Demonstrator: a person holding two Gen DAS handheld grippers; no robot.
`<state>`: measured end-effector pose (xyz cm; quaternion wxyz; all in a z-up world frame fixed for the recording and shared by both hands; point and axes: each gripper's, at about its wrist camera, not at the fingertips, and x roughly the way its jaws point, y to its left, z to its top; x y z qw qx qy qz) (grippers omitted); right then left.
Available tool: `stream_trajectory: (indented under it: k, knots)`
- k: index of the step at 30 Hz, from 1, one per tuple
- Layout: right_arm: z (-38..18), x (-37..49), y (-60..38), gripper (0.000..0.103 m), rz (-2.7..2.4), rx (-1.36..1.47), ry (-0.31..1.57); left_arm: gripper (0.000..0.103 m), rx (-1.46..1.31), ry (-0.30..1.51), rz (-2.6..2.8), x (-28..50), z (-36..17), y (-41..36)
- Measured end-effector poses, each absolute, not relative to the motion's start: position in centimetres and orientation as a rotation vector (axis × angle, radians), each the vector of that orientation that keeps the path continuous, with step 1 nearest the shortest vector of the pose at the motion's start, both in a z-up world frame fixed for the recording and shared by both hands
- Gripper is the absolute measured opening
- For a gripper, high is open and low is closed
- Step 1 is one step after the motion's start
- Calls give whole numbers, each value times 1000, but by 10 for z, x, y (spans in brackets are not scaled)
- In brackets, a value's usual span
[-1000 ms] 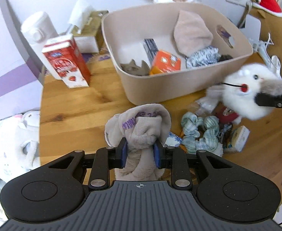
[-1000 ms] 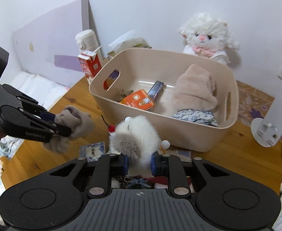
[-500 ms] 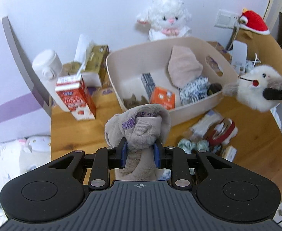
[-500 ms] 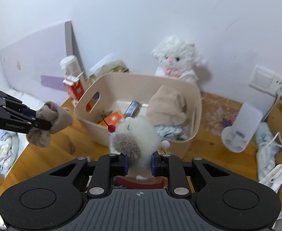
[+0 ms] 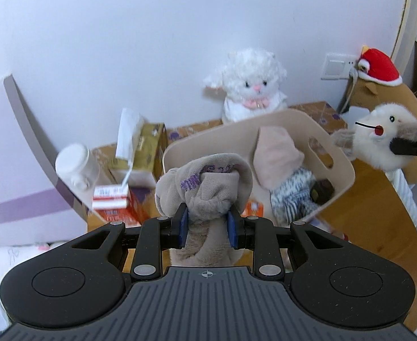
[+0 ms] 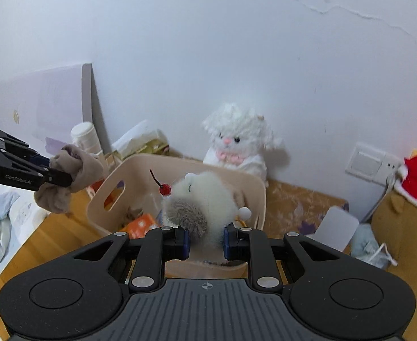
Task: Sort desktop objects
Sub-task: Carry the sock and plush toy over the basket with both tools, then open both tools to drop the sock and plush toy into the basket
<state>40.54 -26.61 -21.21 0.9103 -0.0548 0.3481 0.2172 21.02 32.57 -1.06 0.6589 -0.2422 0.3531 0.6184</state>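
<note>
Left gripper: I have my left gripper [image 5: 207, 224] pinching a bundle of grey-beige knitted socks with purple lettering [image 5: 205, 187]; both blue pads press into the fabric, which bulges above and hangs below them.
Left gripper from the other side: in my right wrist view it [image 6: 59, 180] comes in at 9 o'clock, the socks [image 6: 74, 176] clear of the table, level with the bin's left end.
Right gripper: my right gripper [image 6: 207, 240] is clamped on a fluffy white plush toy with a grey fur patch and a red cherry on a dark stem [image 6: 201, 201]; the pads sink into the fur.
Plush toy from the left: in my left wrist view the toy [image 5: 384, 139] hangs at 3 o'clock, off the table, beside the bin's right end.
Bin: a beige plastic storage bin with cut-out handles [image 5: 342, 170] stands on the wooden table [image 5: 373, 207], just beyond both grippers.
Bin contents: a pinkish-beige cloth [image 5: 276, 156], a black-and-white patterned cloth [image 5: 293, 193] and an orange box [image 6: 141, 223] lie inside.
At 12 o'clock: a white fluffy lamb toy with a pink bow [image 5: 251, 85] sits against the wall behind the bin.
At 10 o'clock: a gold tissue box [image 5: 148, 145], a white bottle [image 5: 76, 164] and a red-and-white carton [image 5: 114, 201] stand left of the bin.
At 2 o'clock: a red plush hat [image 5: 379, 68] tops a brown shape near a wall socket [image 5: 336, 66].
</note>
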Motion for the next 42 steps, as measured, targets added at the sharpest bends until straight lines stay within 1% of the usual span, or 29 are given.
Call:
stream_trajectory:
  k: [6,14,20,22,25,30,34,35,36,37,38,40,41,42]
  knots:
    - [-213,429,-263,20,453,-100,682,27,-553,815,1417,220,-15,348]
    - [-232,457,-256,20,454,-71,685,27,-619,864,1404,232,-48,377]
    - [-254,475,-249,20,470,-65,715,28,-657,906,1410,237,-74,395]
    - [-263,481,-245,20,476,-80,732,28,-704,891,1487,238,-81,400]
    - [-278,490,-240,20,479,-84,766,28,-711,871,1529,239,-90,407]
    - [-302,495,-238,20,492,-110,823,28,-752,929,1555,242,-107,413]
    - [-317,496,-238,22,517,-84,882,30,-826,914,1542,238,-119,412]
    - [-319,495,-237,23,520,-89,885,31,-839,913,1540,237,-121,412]
    - [-321,494,-236,25,521,-100,888,35,-843,912,1546,237,-122,411]
    - [-323,493,-235,35,521,-106,894,41,-850,909,1571,237,-122,410]
    - [-324,494,-235,41,523,-105,902,45,-844,909,1583,237,-122,408]
    - [-324,493,-236,49,533,-94,917,62,-828,906,1601,236,-120,405]
    - [-324,491,-236,51,539,-96,917,65,-820,903,1609,236,-118,403]
    - [-322,490,-235,56,542,-107,912,67,-814,899,1616,235,-116,402]
